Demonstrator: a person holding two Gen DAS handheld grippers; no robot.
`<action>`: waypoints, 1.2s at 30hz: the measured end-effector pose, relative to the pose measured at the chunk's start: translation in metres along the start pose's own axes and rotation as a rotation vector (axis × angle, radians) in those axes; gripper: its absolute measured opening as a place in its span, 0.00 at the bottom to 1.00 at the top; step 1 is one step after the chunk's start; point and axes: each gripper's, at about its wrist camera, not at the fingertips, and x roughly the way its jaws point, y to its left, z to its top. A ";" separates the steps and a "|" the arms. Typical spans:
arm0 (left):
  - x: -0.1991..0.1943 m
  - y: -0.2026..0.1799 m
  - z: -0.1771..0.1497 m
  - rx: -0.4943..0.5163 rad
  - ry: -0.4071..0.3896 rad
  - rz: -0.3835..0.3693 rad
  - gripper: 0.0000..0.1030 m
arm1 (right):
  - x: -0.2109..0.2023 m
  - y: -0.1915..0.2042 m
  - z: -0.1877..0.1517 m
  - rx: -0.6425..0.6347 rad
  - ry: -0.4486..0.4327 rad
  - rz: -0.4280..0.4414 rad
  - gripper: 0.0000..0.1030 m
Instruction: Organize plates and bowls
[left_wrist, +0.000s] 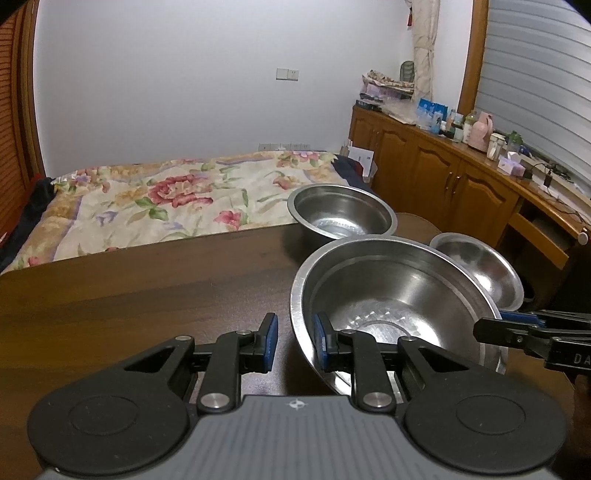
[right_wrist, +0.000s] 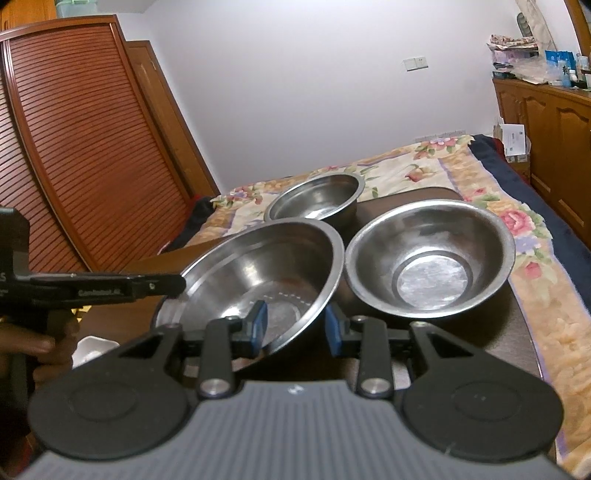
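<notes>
Three steel bowls are being shown on the dark wooden table (left_wrist: 129, 295): a large bowl (left_wrist: 388, 295), a deep bowl (left_wrist: 341, 212) and a small bowl (left_wrist: 480, 269). No plates are being shown in either view.

The large bowl is being straddled at its rim by both tongs. The left gripper (left_wrist: 295, 341) is being held spread, one blue pad (left_wrist: 272, 338) outside the near-left rim and the other inside the bowl; no clamping is being shown. The right gripper (right_wrist: 295, 326) is likewise being held spread across the opposite rim, with its left pad (right_wrist: 260, 325) inside and its right pad outside.

The large bowl appears tilted, though whether it is being lifted off the table cannot be told.

In the right wrist view, the small bowl (right_wrist: 430, 258) is being seen just right of the tongs, nearly touching the large bowl (right_wrist: 266, 273), with the deep bowl (right_wrist: 317, 201) beyond. A hand (right_wrist: 33, 347) gripping the left tool's handle is being shown only there. The sideboard (left_wrist: 443, 170) crowded with bottles is being shown clearly only in the left wrist view.
</notes>
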 end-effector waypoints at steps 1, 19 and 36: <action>0.001 0.000 0.000 -0.002 0.001 -0.001 0.23 | 0.000 0.000 0.000 0.000 0.001 0.002 0.34; 0.015 -0.001 0.001 -0.018 0.029 -0.026 0.23 | 0.005 -0.001 0.001 0.019 -0.001 0.001 0.34; -0.007 -0.005 -0.007 -0.013 0.004 -0.046 0.22 | -0.004 0.003 0.000 0.025 -0.017 0.005 0.26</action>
